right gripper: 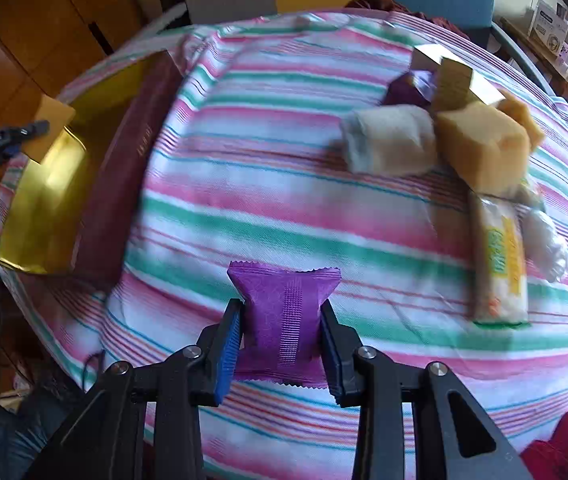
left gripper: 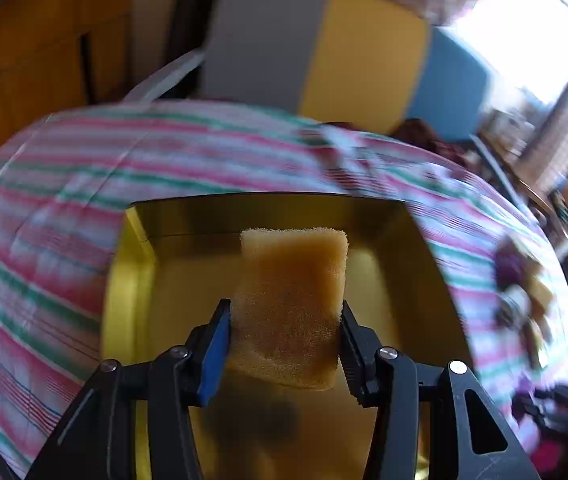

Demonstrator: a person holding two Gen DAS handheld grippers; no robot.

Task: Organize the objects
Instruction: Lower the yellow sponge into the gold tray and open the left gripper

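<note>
**Sponge held over the box; purple packet gripped well to the box's right**

Left gripper [left gripper: 284, 344]: jaws narrowed onto a tan sponge [left gripper: 291, 300], pads pressing its two side faces. The sponge's long axis runs forward, away from the camera, with its far end standing clear of the fingertips. Directly beneath and beyond it lies the gold-lined box [left gripper: 132, 280], its interior open to the jaws. The left wrist view is blurred by motion, but the sponge appears suspended above the box floor, not resting on it.

Right gripper [right gripper: 282, 340]: jaws closed on a purple packet [right gripper: 284, 312], gripped across its width, crimped ends pointing fore and aft. It sits just above the striped cloth [right gripper: 284, 208]. In this view the box [right gripper: 44, 184] lies well to the left, its maroon outer wall facing the packet; the left gripper [right gripper: 0, 144] shows at the box's far edge.

Unsorted items remain in a cluster at far right: a second sponge [right gripper: 479, 144], a white bundle [right gripper: 387, 144], a yellow-printed wrapper [right gripper: 499, 256].

Judgement: the left hand is the nearer and needs only to release downward. The right hand must carry leftward across open cloth and over the maroon wall. Risk: both grippers meeting over the box.
</note>
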